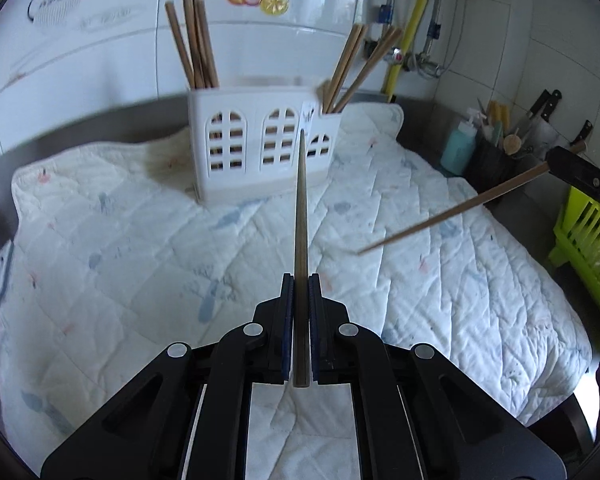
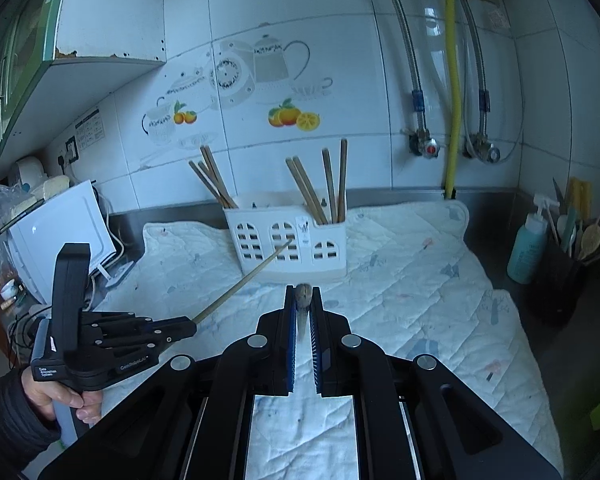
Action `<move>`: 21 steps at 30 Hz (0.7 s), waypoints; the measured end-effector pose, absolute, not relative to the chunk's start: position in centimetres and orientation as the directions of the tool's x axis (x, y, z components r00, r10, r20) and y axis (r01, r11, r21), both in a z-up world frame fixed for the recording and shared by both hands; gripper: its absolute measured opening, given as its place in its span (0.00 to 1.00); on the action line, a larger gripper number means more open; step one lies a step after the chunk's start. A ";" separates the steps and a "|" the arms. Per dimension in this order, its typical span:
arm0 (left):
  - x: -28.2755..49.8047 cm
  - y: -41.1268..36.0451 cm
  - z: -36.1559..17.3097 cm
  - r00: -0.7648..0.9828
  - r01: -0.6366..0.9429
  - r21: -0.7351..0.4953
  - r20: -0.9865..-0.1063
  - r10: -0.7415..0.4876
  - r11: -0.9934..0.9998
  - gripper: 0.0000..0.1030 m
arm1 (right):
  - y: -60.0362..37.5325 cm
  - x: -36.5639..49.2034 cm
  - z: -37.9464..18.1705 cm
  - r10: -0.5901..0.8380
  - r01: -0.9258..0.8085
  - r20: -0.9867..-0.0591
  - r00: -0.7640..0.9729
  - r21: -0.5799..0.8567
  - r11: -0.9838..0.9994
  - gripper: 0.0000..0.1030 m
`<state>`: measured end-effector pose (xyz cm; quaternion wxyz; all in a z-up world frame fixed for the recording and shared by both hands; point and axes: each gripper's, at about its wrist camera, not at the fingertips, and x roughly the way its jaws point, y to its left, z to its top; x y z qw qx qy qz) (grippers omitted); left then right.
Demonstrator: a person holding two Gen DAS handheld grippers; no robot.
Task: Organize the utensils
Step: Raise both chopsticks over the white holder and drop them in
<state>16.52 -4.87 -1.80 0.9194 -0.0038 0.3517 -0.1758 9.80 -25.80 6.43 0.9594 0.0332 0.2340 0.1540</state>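
Note:
A white utensil holder [image 1: 260,148] with arched cut-outs stands on a quilted cloth at the back, also in the right wrist view [image 2: 288,240]. Several wooden chopsticks stand in its left end [image 1: 196,40] and its right end [image 1: 352,68]. My left gripper [image 1: 300,280] is shut on a chopstick [image 1: 301,208] that points forward at the holder; this gripper also shows in the right wrist view [image 2: 190,326]. My right gripper [image 2: 303,292] is shut on another chopstick [image 2: 303,295], seen end on; in the left wrist view that chopstick [image 1: 452,216] slants down to the left.
The white quilted cloth [image 1: 140,240] covers the steel counter. A teal pump bottle [image 2: 528,246] and a dark pot of utensils [image 2: 560,276] stand at the right. A green basket [image 1: 588,244] sits at the right edge. A white appliance [image 2: 64,236] stands at the left.

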 end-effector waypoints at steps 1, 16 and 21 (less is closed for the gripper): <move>16.6 -4.8 -1.4 0.695 0.322 -0.126 -0.642 -0.325 0.938 0.05 | -25.8 9.9 6.9 0.310 -0.281 -0.430 0.848 0.131 0.951 0.06; 18.0 -3.4 3.1 0.745 0.315 -0.098 -0.591 -0.309 0.944 0.05 | -25.7 11.7 11.9 0.315 -0.309 -0.364 0.877 0.076 0.948 0.06; 18.9 -3.7 7.0 0.779 0.335 -0.069 -0.540 -0.317 0.940 0.05 | -26.0 14.0 15.3 0.303 -0.305 -0.317 0.898 0.046 0.951 0.06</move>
